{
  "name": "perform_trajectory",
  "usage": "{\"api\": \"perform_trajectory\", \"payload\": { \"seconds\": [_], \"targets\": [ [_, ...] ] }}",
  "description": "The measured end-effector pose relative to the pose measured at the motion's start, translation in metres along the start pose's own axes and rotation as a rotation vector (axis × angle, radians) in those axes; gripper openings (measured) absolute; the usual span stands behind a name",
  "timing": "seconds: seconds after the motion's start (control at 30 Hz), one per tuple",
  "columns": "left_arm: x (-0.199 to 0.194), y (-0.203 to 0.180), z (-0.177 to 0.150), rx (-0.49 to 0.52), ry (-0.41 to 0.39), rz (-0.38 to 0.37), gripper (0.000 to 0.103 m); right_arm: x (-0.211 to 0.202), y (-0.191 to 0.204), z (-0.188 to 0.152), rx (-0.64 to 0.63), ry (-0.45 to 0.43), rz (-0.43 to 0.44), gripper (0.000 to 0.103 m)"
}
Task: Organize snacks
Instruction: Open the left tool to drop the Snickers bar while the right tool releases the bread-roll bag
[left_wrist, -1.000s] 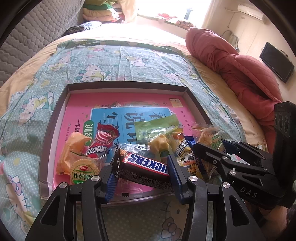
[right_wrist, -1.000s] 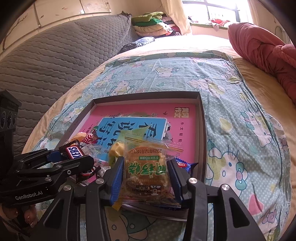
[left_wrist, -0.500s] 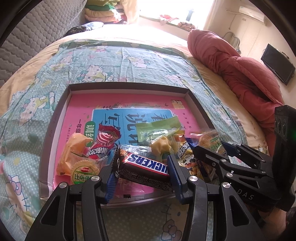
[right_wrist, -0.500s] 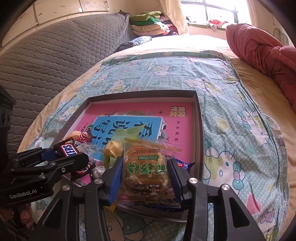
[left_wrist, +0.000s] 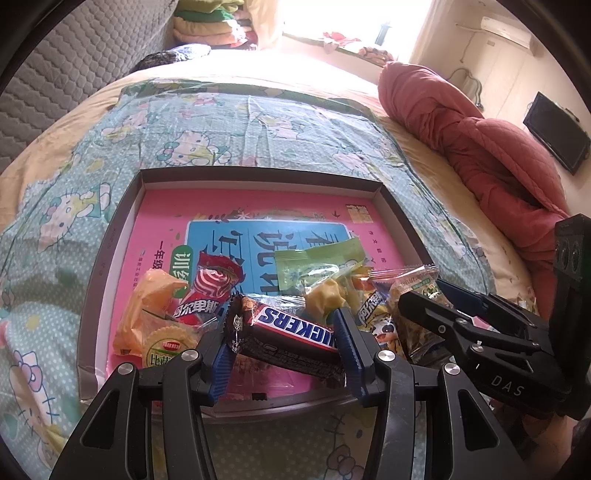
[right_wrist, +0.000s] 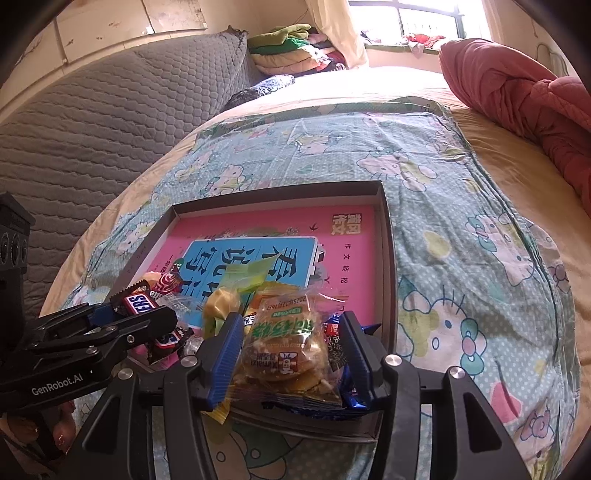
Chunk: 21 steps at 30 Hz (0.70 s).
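A shallow grey box (left_wrist: 258, 173) with a pink book inside lies on the bed. A pile of snacks sits at its near end. My left gripper (left_wrist: 282, 332) is shut on a Snickers bar (left_wrist: 291, 328), held just above the near end. My right gripper (right_wrist: 288, 343) is shut on a clear packet of biscuits (right_wrist: 286, 347) over the box's near right corner (right_wrist: 384, 332). In the left wrist view a red lollipop packet (left_wrist: 210, 291), an orange biscuit packet (left_wrist: 155, 317) and a green packet (left_wrist: 317, 262) lie in the pile. Each gripper shows in the other's view.
The box rests on a Hello Kitty sheet (left_wrist: 221, 122). A red quilt (left_wrist: 491, 158) is heaped to the right. A grey quilted headboard (right_wrist: 92, 122) rises on the left. Folded clothes (right_wrist: 291, 48) are stacked far back by the window.
Both grippers have drawn slightly back and up from the pile, each still holding its snack. The right gripper has shifted a little away from the left one.
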<state>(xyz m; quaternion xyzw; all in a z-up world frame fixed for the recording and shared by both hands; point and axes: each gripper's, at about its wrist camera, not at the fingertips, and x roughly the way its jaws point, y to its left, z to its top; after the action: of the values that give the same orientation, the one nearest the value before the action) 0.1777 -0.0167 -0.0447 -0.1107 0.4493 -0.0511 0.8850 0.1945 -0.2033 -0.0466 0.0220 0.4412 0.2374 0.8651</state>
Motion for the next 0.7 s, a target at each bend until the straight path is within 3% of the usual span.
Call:
{"api": "perform_trajectory", "payload": {
  "seconds": [0.7],
  "targets": [
    [0.0034, 0.0085, -0.0014, -0.048, 0.026, -0.008, 0.066, -0.0024, 0.0019, 0.0016, -0.007, -0.005, -0.002, 0.058]
  ]
}}
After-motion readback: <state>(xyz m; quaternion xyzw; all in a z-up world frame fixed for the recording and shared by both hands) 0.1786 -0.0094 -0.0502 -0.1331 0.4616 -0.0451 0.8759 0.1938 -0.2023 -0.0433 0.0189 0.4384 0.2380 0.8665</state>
